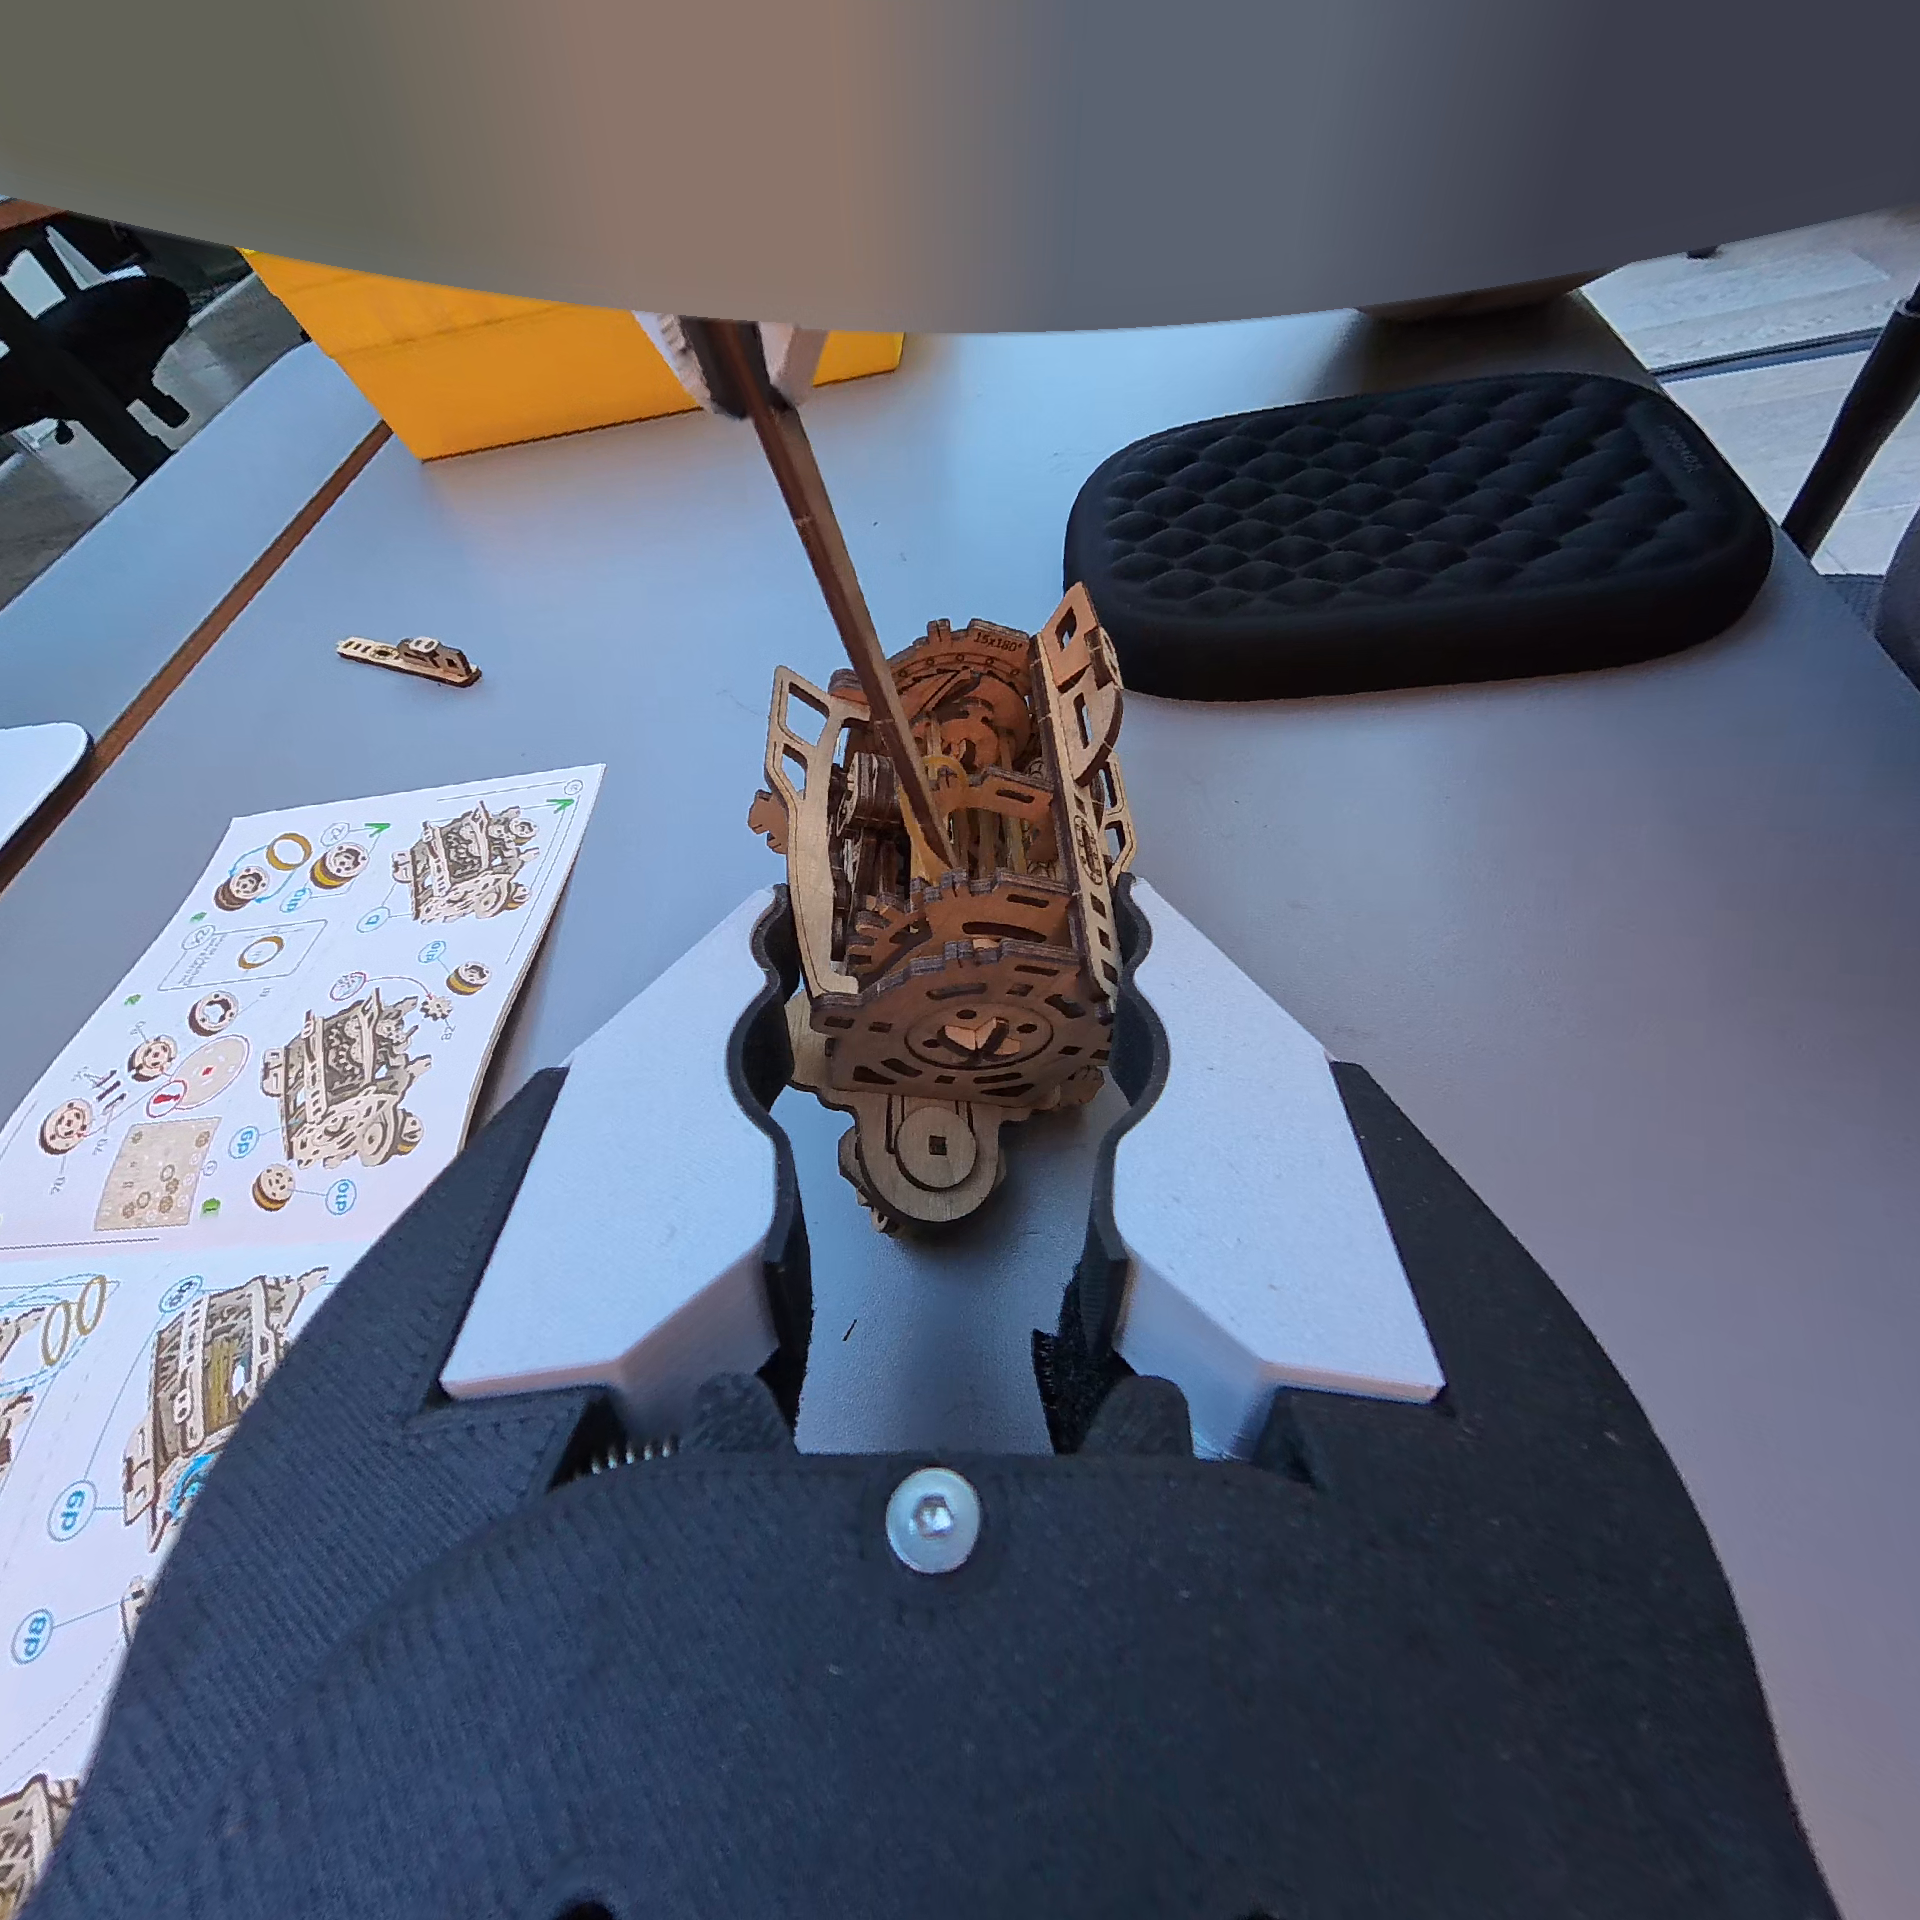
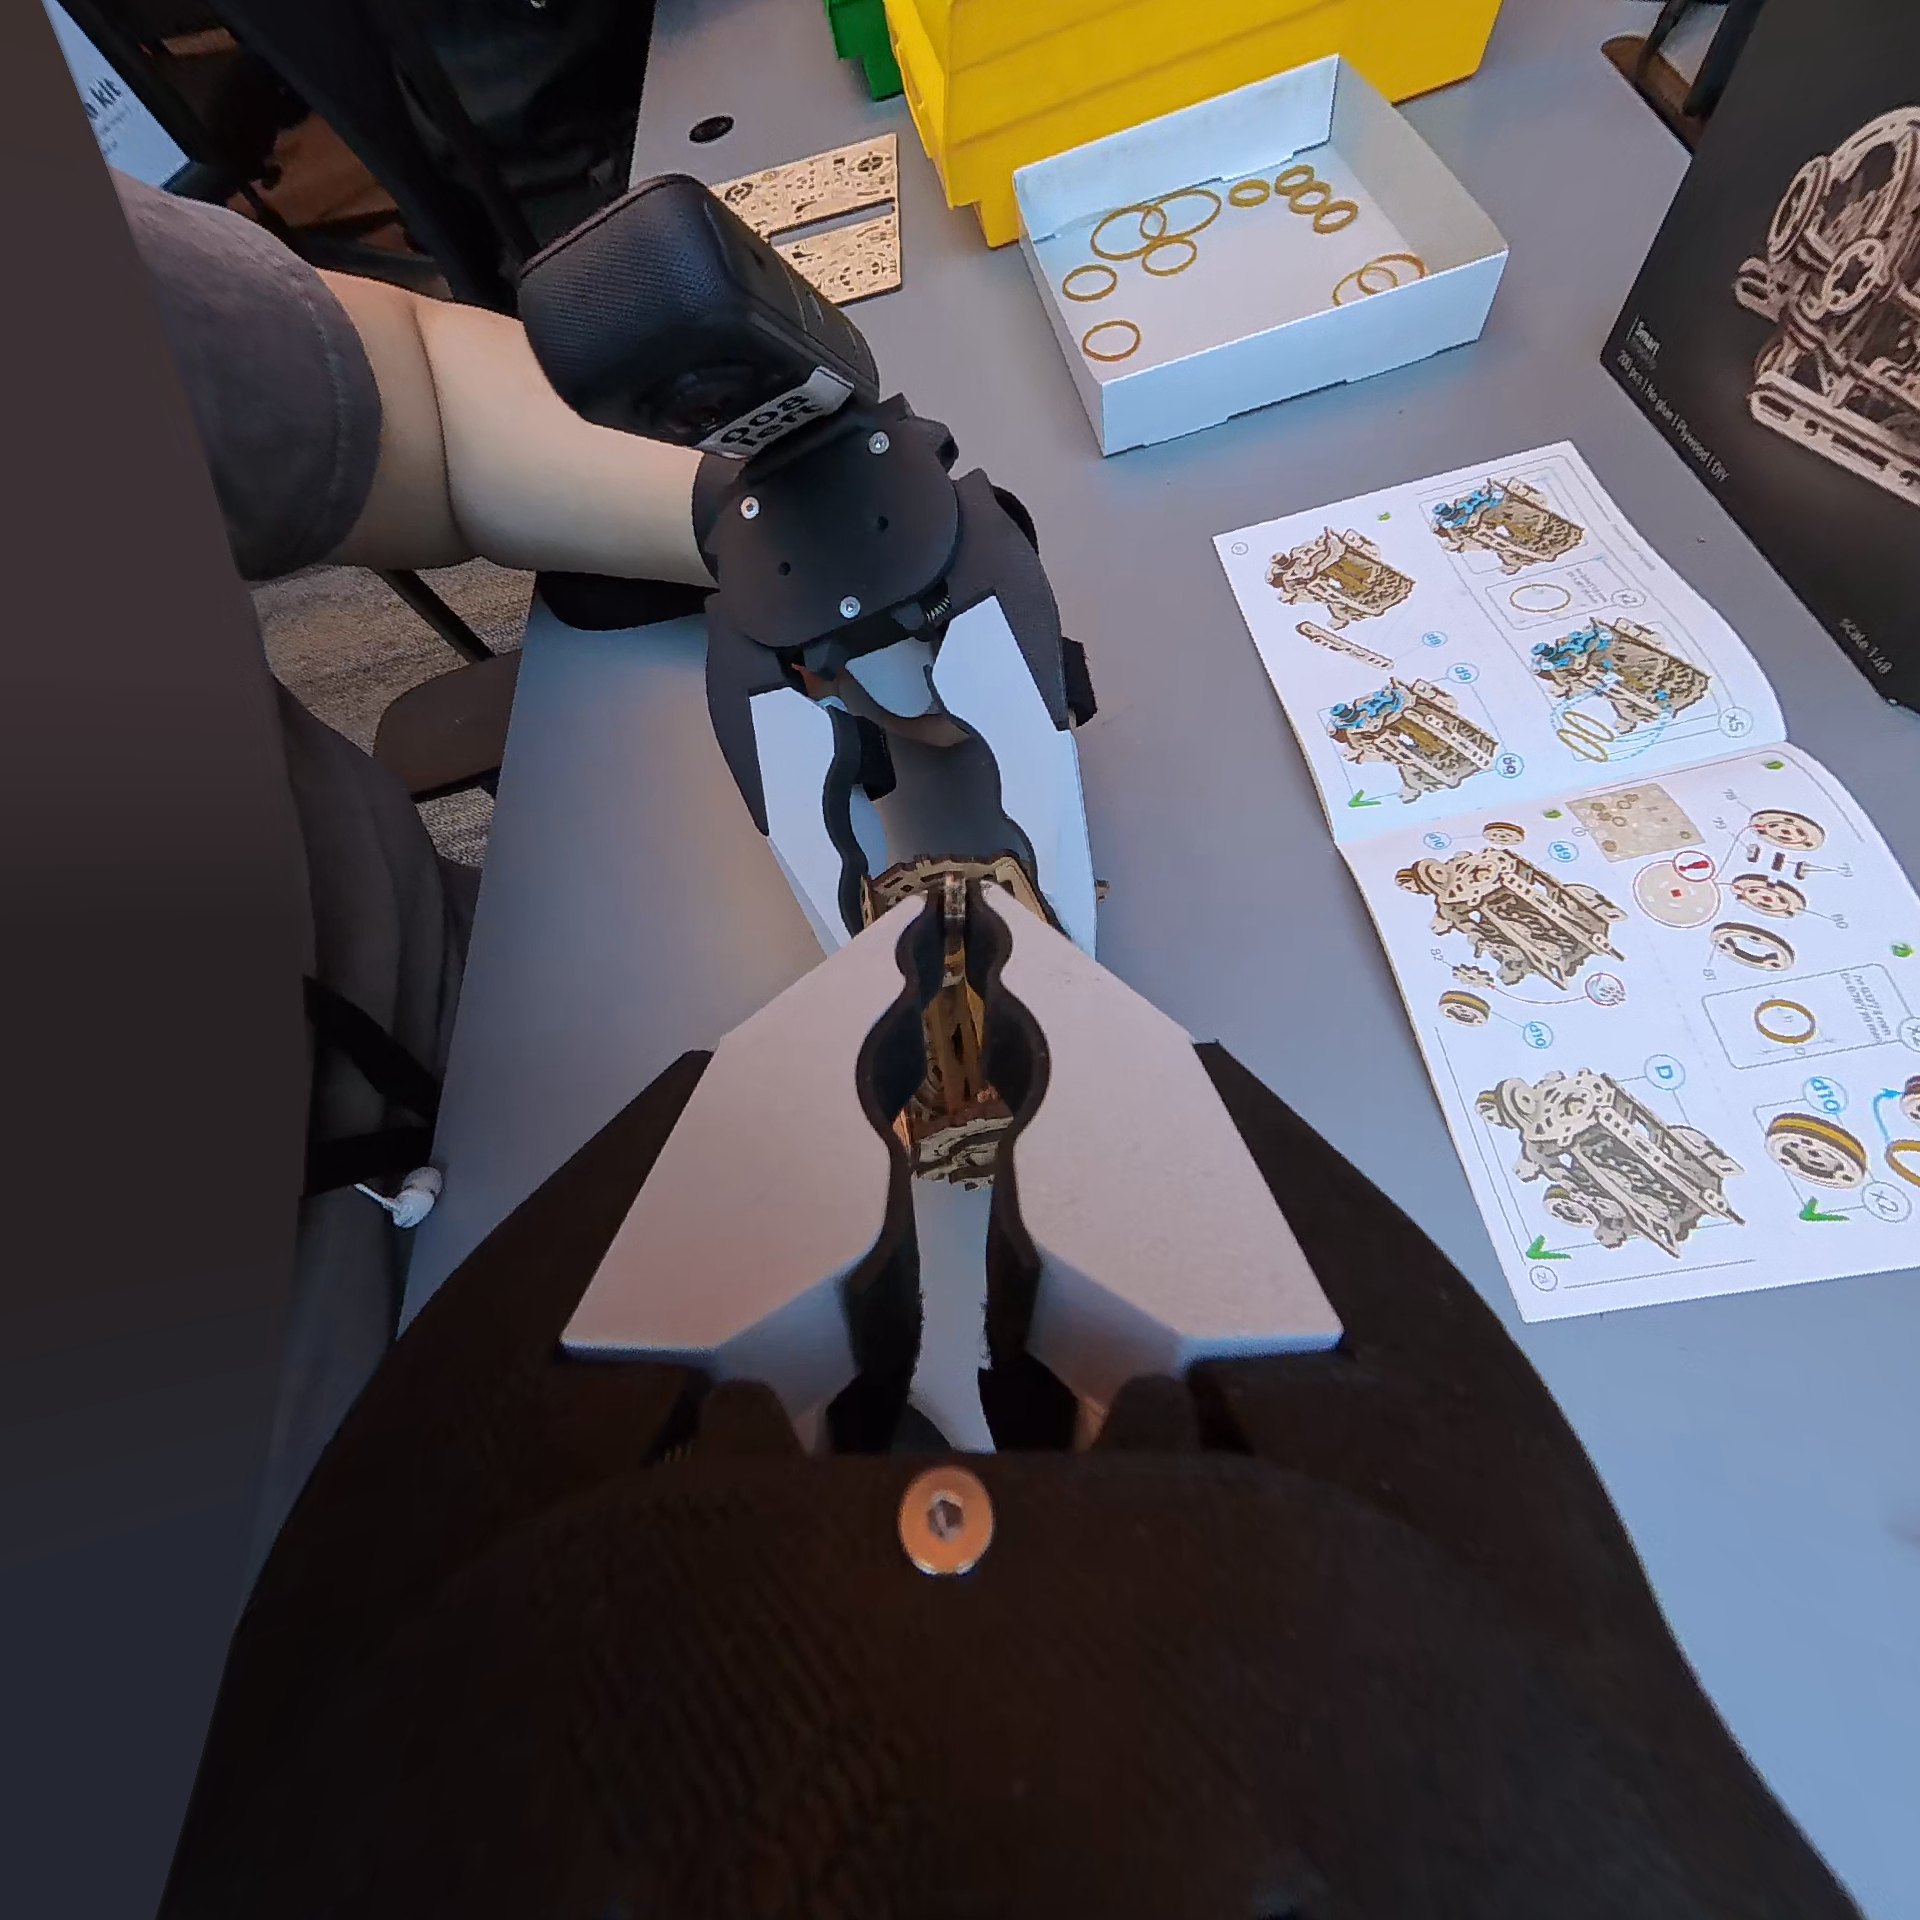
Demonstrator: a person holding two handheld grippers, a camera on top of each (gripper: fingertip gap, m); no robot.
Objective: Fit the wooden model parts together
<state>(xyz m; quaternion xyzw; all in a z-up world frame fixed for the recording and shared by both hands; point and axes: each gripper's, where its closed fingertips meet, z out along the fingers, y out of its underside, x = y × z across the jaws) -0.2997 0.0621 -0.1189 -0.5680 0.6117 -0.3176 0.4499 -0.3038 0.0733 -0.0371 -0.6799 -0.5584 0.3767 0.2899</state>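
Note:
The brown wooden model stands tilted on the grey table. My left gripper is shut on the model, one finger against each side. My right gripper is shut on a thin wooden stick. The stick slants down from the right gripper's tips into the model's open top, next to a yellowish band there. In the right wrist view the model shows only through the gap between my fingers. The left gripper's black body is just beyond it.
The instruction sheet lies beside the model. A loose wooden part, a black cushion pad, a yellow bin, a white box of rubber bands, a wooden part sheet and a black product box sit around. A person's arm holds the left gripper. The left gripper's tips are roughly 8 centimetres from the right gripper's.

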